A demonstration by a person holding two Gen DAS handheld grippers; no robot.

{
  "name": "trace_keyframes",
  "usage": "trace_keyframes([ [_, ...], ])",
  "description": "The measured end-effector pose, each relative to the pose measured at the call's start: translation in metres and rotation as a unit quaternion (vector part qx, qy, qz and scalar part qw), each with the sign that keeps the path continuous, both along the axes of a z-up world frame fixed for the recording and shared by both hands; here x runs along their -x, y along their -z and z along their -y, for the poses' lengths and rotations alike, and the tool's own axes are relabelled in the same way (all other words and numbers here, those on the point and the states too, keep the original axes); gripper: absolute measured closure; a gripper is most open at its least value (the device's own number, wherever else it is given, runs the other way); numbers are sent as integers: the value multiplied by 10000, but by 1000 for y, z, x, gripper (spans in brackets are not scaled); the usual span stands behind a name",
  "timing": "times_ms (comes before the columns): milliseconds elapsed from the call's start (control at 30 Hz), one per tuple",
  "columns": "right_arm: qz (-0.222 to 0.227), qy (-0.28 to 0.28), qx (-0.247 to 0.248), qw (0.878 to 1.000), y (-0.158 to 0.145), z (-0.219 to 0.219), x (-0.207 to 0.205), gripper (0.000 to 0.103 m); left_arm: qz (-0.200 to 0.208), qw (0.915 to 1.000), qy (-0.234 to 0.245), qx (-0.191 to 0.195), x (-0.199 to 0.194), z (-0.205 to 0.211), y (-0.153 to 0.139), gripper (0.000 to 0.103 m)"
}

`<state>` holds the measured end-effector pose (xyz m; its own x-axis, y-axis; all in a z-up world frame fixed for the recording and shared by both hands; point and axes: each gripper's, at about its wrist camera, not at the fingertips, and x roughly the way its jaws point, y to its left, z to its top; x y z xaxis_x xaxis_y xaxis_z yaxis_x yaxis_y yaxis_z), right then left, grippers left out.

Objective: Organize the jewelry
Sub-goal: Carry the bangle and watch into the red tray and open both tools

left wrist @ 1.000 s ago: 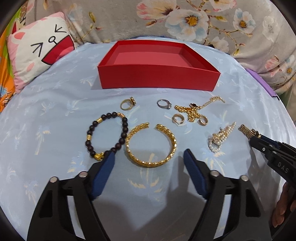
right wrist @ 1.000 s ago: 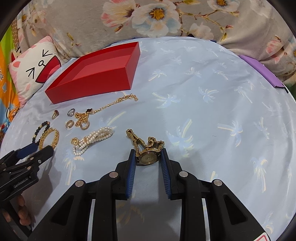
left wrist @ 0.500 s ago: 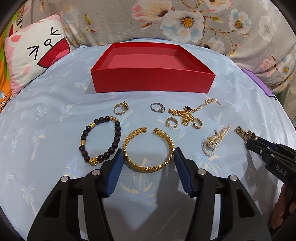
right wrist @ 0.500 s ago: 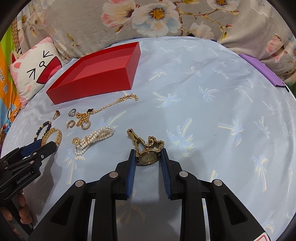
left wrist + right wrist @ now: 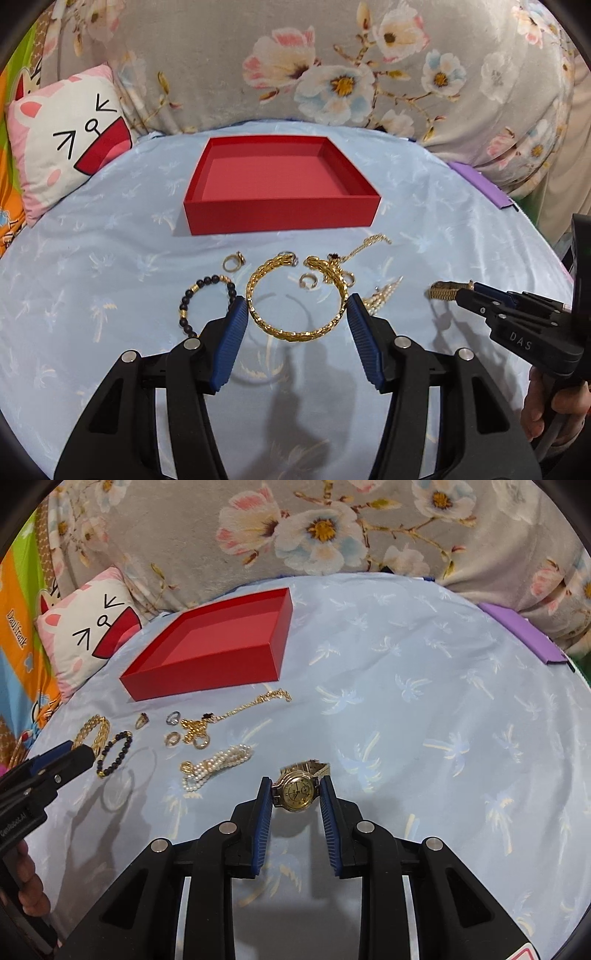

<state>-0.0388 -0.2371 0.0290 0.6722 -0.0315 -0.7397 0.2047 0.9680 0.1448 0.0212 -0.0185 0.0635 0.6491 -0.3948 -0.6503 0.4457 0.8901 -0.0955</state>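
Your left gripper (image 5: 295, 314) has its ribbed blue fingers (image 5: 231, 343) clenched on the open gold bangle (image 5: 295, 299), a woven-looking cuff raised off the cloth, its ring-shaped shadow lying below it. The left figure settled half a second back, so the fingers are not closing now. Your right gripper (image 5: 295, 801) grasps the gold wristwatch (image 5: 297, 792) by its round case, pale dial facing up, metal link band trailing behind.

In the right wrist view, at ten o'clock from the watch lies a bunched white pearl strand (image 5: 214, 764). Further toward nine o'clock sits the dark beaded bracelet (image 5: 114, 753) with gold spacers. Beyond the pearls are two small gold hoops (image 5: 171, 738), a tangled gold chain (image 5: 236, 710), a silver ring (image 5: 173, 717) and a gold ring (image 5: 141, 720) with a dark stone.

At eleven o'clock, farthest back, the shallow red cardboard box (image 5: 207, 672) stands open. Everything rests on a glossy pale blue bedsheet (image 5: 424, 701) printed with palm trees. A cartoon cat pillow (image 5: 88, 635) leans against floral grey fabric (image 5: 332, 528) behind.
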Motion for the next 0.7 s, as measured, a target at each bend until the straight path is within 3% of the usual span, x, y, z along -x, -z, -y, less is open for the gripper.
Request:
trace_keyframes([
  [333,164,-531,72,9984,-56,-2,-27,80,218,9996,131,121,-36,-16,-53,49],
  [367,247,-585,108,9979,-65,-4,-37,92,240,9995,148,149,-42,-17,-58,49],
  [400,289,-600,184,9976,-72,-5,-45,95,295,9994,117,164,-52,-18,-65,49],
  [533,436,-703,233,9963,-92,-10,-90,95,566,9984,-36,72,-87,-13,-81,49],
  [700,462,-748,302,9957,-98,-15,-138,95,565,9982,-176,24,-130,-9,-86,49],
])
